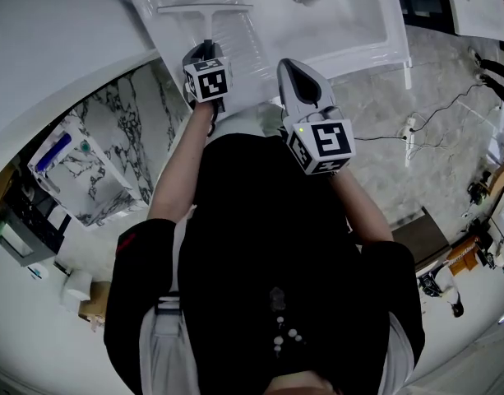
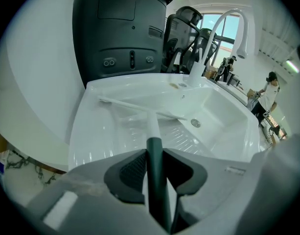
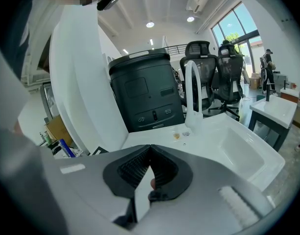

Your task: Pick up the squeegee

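Gripping the squeegee (image 2: 152, 124) by its dark handle, the left gripper (image 2: 155, 155) is clamped; the blade (image 2: 132, 105) lies at 12 o'clock on the sink drainboard (image 2: 98, 141). At 3 o'clock, the right gripper (image 3: 149, 166) is closed, empty. Risk: the grip sits far from the blade, so it may droop or pivot on lift.

Black short-sleeved top (image 1: 260, 237), small red mark on left sleeve (image 1: 128, 239). Left gripper (image 1: 204, 49) and right gripper (image 1: 289, 66) have grey shells and ribbed black pads (image 3: 134, 168). Each carries a white cube (image 1: 321, 145) with black square markers.
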Demonstrator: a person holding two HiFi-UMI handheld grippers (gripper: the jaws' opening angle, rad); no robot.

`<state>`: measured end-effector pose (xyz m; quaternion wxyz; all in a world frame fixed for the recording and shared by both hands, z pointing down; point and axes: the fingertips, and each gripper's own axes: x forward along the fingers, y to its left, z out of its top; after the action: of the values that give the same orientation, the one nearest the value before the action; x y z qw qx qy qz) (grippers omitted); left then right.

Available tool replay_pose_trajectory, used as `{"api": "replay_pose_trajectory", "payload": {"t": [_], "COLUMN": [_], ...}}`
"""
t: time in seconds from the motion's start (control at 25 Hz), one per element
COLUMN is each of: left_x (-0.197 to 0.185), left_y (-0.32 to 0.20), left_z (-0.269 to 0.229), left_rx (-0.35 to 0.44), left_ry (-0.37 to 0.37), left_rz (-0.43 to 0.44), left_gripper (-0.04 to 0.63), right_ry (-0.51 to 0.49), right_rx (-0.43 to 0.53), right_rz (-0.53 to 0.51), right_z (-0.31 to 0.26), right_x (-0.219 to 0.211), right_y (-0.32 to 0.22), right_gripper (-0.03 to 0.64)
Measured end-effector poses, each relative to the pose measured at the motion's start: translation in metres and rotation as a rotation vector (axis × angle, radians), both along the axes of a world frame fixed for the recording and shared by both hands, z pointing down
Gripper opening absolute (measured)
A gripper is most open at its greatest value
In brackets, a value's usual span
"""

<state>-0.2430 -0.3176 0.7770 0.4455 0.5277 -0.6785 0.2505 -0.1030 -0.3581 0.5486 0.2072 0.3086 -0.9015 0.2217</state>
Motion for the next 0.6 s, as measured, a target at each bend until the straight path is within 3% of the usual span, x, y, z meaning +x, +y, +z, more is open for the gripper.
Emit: {"api": "replay_pose_trajectory", "payload": {"t": [0.6], "left_x": [0.018], "left_y": [0.014], "left_z": [-0.059], "left_rx": [0.153], "left_ry": [-0.033], "left_rz": [-0.02], "left_gripper": [0.107], "right_ry": [-0.038], "right_rx": [0.037], "right_rz": [-0.045], "right_z": [-0.013], "right_x": [0.025], "right_y": [0.019], "right_gripper": [0.002]}}
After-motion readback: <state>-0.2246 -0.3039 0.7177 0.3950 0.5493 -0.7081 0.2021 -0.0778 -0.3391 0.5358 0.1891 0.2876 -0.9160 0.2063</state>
